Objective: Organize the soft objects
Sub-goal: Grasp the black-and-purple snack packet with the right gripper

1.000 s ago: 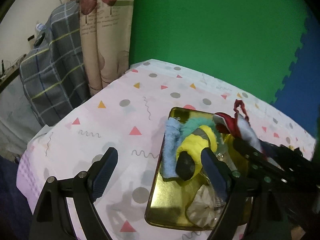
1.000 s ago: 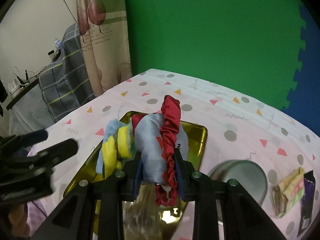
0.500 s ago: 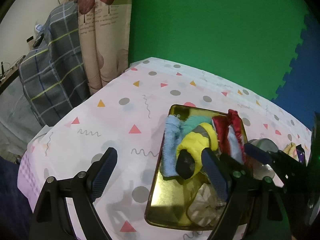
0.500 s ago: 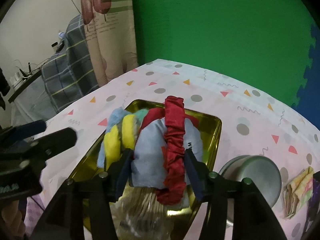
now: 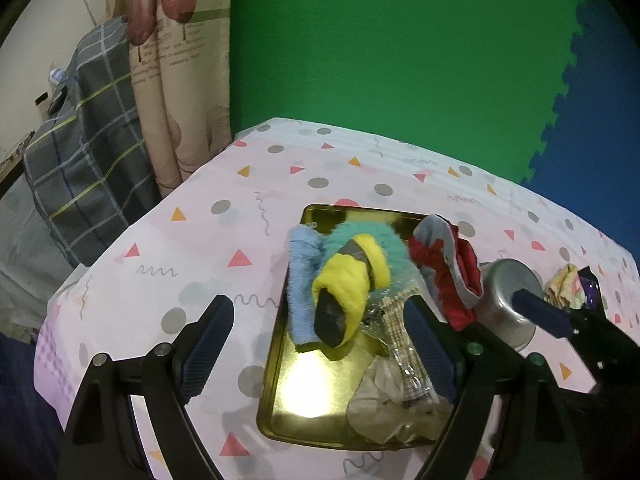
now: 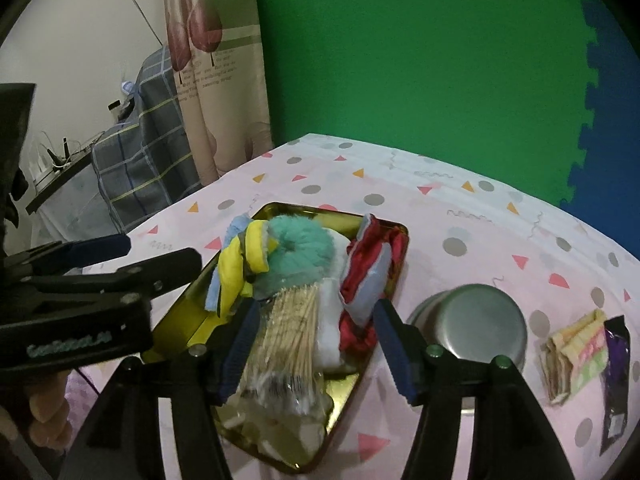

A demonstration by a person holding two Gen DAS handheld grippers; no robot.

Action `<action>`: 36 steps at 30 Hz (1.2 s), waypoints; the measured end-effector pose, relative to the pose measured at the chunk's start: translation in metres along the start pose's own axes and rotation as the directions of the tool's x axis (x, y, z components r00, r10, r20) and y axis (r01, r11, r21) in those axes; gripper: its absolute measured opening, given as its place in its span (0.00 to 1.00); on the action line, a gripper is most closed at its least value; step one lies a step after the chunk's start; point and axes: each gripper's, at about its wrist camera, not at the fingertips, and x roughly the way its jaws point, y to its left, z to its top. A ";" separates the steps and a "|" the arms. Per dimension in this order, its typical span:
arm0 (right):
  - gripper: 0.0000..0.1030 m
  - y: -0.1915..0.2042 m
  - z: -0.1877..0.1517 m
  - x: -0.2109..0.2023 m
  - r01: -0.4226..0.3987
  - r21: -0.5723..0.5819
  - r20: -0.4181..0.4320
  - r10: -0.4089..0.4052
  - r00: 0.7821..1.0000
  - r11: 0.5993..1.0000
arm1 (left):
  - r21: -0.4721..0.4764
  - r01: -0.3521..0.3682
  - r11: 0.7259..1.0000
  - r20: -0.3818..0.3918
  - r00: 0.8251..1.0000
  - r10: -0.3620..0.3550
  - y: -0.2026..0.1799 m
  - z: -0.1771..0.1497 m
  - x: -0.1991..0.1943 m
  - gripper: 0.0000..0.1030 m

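So my right tool (image 6: pixel 316 344) is opening, nothing pinched, left tool (image 5: pixel 320 336) spread. Red scrunchie (image 6: pixel 362 276) hangs over the tray (image 6: pixel 180 320) rim; a nudge could tip it out.

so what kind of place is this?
Probably a home room set up for recording: a table under a patterned tablecloth, a green backdrop, a curtain and a plaid blanket beside it.

Upturned steel bowl (image 6: pixel 476 322) on counter (image 6: pixel 460 216) right of tray; purple packet (image 6: pixel 616 376), maybe snack wrapper, far right; plaid blanket (image 5: pixel 84 152) behind.
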 end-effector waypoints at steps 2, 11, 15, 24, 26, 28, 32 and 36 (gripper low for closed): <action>0.59 -0.006 -0.004 -0.012 0.014 0.007 0.015 -0.014 1.000 1.000 | 0.018 -0.001 1.000 0.002 1.000 0.001 -0.005 -0.002 0.000 0.82; 0.59 -0.078 -0.033 -0.057 0.151 0.079 0.019 -0.153 0.988 0.985 | 0.108 0.009 0.994 -0.009 1.000 -0.009 -0.033 -0.012 0.002 0.82; 0.59 -0.124 -0.052 -0.077 0.238 0.123 0.005 -0.241 0.971 0.963 | 0.122 0.043 0.992 -0.023 0.999 -0.041 -0.040 -0.015 0.003 0.82; 0.59 -0.225 -0.098 -0.097 0.416 0.166 -0.089 -0.407 0.909 0.894 | 0.184 0.065 0.981 -0.037 0.998 -0.059 -0.058 -0.023 0.007 0.83; 0.59 -0.241 -0.105 -0.095 0.428 0.175 -0.109 -0.414 0.904 0.887 | 0.197 0.068 0.978 -0.046 0.997 -0.060 -0.062 -0.025 0.009 0.83; 0.59 -0.254 -0.109 -0.089 0.440 0.171 -0.132 -0.422 0.897 0.882 | 0.206 0.086 0.975 -0.062 0.995 -0.075 -0.068 -0.027 0.010 0.83; 0.59 -0.271 -0.111 -0.072 0.441 0.161 -0.158 -0.419 0.894 0.883 | 0.236 0.120 0.964 -0.085 0.991 -0.102 -0.082 -0.025 0.010 0.83; 0.59 -0.282 -0.110 -0.058 0.423 0.174 -0.166 -0.397 0.903 0.889 | 0.260 0.160 0.952 -0.105 0.985 -0.137 -0.101 -0.021 0.009 0.83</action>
